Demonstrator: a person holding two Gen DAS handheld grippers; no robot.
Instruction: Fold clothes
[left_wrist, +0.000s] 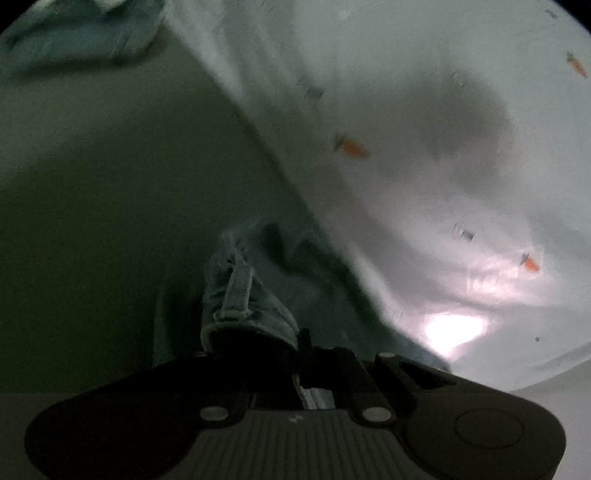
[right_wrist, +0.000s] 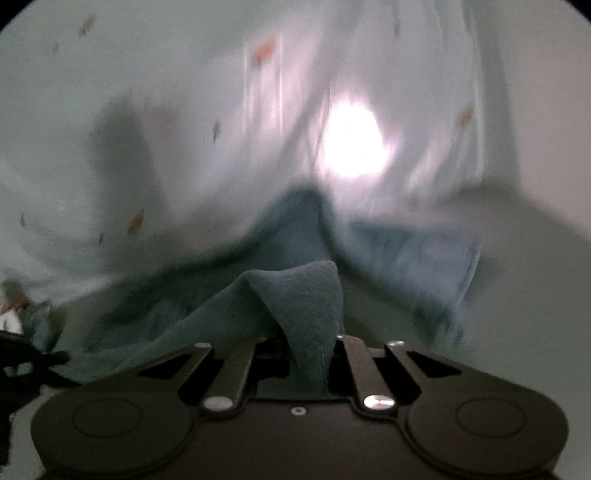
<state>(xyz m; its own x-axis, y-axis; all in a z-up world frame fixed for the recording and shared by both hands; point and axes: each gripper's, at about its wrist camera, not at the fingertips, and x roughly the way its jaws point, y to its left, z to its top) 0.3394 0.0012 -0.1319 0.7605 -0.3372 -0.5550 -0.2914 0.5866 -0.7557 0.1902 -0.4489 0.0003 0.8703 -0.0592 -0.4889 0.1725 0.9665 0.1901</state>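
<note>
A white garment (left_wrist: 424, 110) printed with small orange carrots, with a blue-green waistband (left_wrist: 255, 295), hangs lifted in front of both cameras. Light shines through the thin white cloth. My left gripper (left_wrist: 303, 354) is shut on the bunched blue waistband with its hanging loop. In the right wrist view the white cloth (right_wrist: 184, 110) spreads above the blue-green band (right_wrist: 303, 295). My right gripper (right_wrist: 306, 350) is shut on a fold of that band. The fingertips of both grippers are hidden by cloth.
A pale flat surface (left_wrist: 110, 184) lies to the left in the left wrist view. A crumpled blue-grey cloth (left_wrist: 85, 33) lies at its far top left. A dark object (right_wrist: 18, 362) shows at the left edge of the right wrist view.
</note>
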